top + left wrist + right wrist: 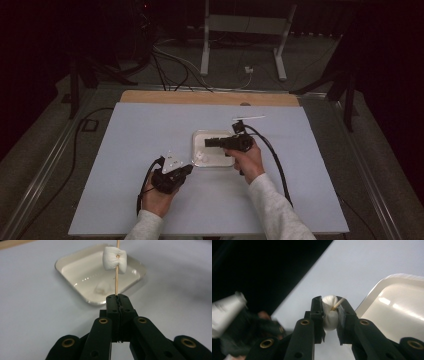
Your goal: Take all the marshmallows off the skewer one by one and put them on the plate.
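The left gripper (117, 300), nearest the person at about seven o'clock on the pale table sheet (125, 150), has its jaws pressed fully together on the lower end of a thin wooden skewer (116, 282), which rises straight up from them. A white marshmallow (115, 260) is threaded on the skewer well above the jaws. Beyond, toward twelve o'clock in the left gripper view, sits a shallow cream square tray (72, 265) with another small marshmallow (102, 288) lying inside it near its front rim. In the high view the left gripper (186, 170) points toward the tray (200, 137) at the centre of the sheet, just short of its near left corner. Farther off, the right gripper (210, 142) reaches over the tray from three o'clock. In its own view the right gripper (331, 306) has its jaws partly closed, squeezing a marshmallow (330, 313) from both sides, with a skewer tip (337, 303) poking out of it; the tray's rim (372, 297) lies just beside at two o'clock.
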The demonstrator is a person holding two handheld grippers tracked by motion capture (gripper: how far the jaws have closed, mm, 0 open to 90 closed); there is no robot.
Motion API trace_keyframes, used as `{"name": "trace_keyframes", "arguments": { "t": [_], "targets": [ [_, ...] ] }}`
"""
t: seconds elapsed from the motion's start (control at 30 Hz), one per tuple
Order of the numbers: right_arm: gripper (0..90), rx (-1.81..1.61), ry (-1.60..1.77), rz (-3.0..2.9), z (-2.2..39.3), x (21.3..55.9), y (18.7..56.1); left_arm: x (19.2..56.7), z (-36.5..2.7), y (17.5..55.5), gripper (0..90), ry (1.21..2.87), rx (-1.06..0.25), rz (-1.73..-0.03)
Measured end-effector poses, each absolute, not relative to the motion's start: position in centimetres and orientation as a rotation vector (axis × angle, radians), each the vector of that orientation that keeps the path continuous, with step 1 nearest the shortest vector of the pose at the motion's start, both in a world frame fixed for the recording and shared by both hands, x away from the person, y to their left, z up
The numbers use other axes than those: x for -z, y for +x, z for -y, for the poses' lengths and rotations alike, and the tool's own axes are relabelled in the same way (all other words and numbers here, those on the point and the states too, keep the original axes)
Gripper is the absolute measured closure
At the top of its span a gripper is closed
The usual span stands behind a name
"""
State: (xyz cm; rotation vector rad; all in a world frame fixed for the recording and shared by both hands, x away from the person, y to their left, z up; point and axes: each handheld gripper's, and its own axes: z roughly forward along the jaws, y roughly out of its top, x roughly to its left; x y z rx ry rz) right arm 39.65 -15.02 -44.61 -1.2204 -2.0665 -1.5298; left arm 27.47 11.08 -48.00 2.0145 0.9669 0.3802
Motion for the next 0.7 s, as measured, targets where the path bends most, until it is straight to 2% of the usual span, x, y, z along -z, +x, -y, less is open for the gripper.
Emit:
{"name": "trace_keyframes", "arguments": {
  "t": [0.27, 0.7],
  "targets": [
    [79.5, 1.647, -1.301, 2.059, 20.6, 41.7, 40.3, 48.3, -11.9, 27.7, 90.0, 1.997, -0.381, -1.026],
    [77.8, 1.557, -1.328, 2.192, 18.6, 43.1, 40.5, 48.1, -12.0, 27.7, 90.0, 1.977, -0.379, -1.033]
  ]
}}
